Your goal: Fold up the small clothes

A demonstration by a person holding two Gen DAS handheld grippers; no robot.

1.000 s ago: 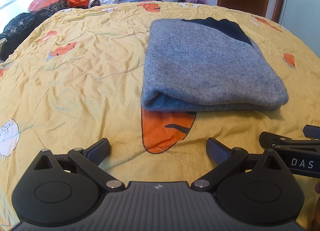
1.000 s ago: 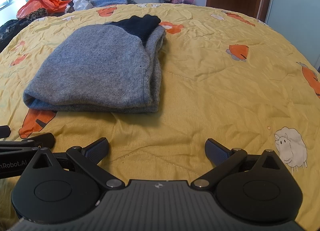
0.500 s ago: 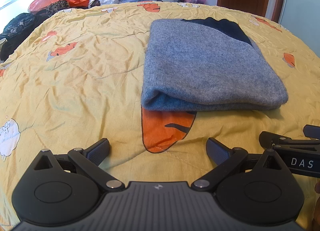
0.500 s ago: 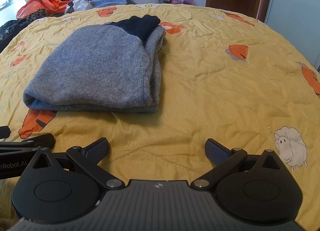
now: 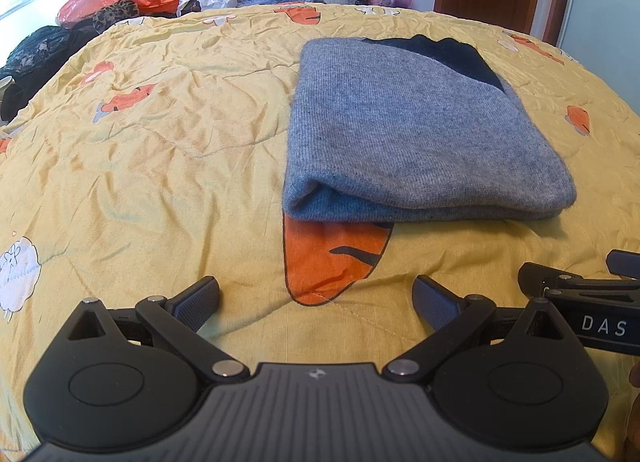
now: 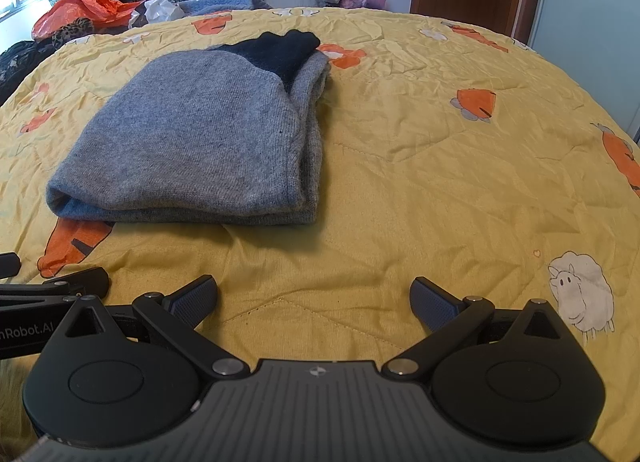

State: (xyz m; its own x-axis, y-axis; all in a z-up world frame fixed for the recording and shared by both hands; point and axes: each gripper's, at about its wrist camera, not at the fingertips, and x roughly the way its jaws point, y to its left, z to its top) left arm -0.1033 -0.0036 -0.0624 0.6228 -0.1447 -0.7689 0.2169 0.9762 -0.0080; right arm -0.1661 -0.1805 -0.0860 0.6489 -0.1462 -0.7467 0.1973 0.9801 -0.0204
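On the bed (image 5: 160, 134) the folded grey sweater (image 5: 412, 134) lies ahead; our left gripper (image 5: 316, 296) and right gripper (image 6: 314, 296) are spread, empty. Snagging one layer could undo the fold.

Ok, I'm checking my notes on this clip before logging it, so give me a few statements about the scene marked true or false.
1. The grey sweater lies folded on the yellow quilt. True.
2. The left hand-held gripper is clamped on the sweater. False: it is open, short of the sweater, holding nothing.
3. A dark navy part shows at the sweater's far end. True.
4. The right hand-held gripper is shut. False: its jaws stand wide apart over bare quilt.
5. The sweater partly covers an orange print. True.
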